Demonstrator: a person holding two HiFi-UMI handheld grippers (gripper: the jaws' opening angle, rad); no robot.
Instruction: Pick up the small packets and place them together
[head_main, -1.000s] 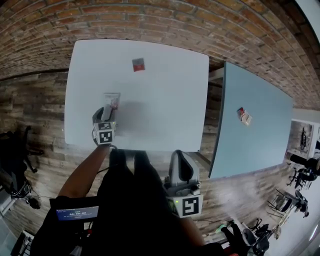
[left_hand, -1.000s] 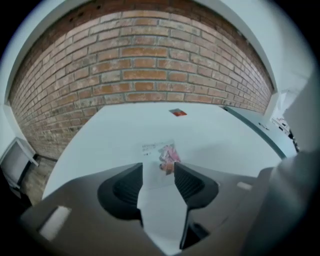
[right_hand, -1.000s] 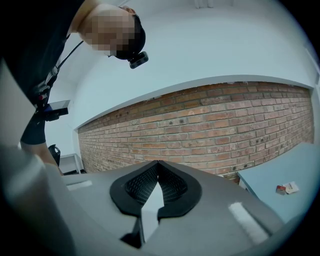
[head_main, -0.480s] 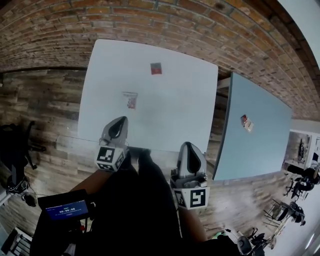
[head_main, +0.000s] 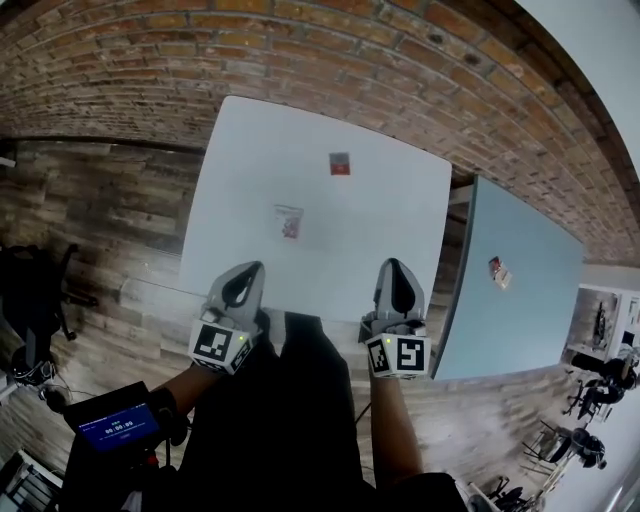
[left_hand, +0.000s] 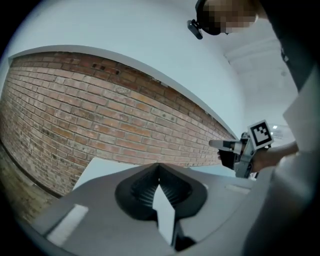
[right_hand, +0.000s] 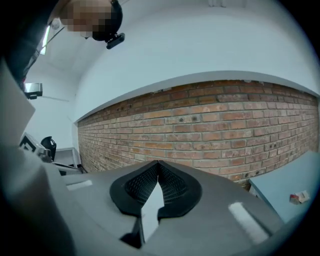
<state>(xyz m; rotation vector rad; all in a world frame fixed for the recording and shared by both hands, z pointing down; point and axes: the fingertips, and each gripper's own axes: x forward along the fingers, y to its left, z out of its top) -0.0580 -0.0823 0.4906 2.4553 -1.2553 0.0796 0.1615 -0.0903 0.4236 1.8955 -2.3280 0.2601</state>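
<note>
- Left gripper: my jaws are pressed together, empty.
- Right gripper: my jaws are pressed together, empty.
- Clear packet and red packet lie apart on white table.

Operator and handheld rig
Black clothing; grey moulded left gripper and right gripper, each carrying a marker cube with black-and-white squares.

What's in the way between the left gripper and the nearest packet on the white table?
Nothing visible. The left gripper, shut and empty, is at the near edge of the white table. Only bare tabletop lies between it and the pale packet. The red packet lies farther back, off that line.
</note>
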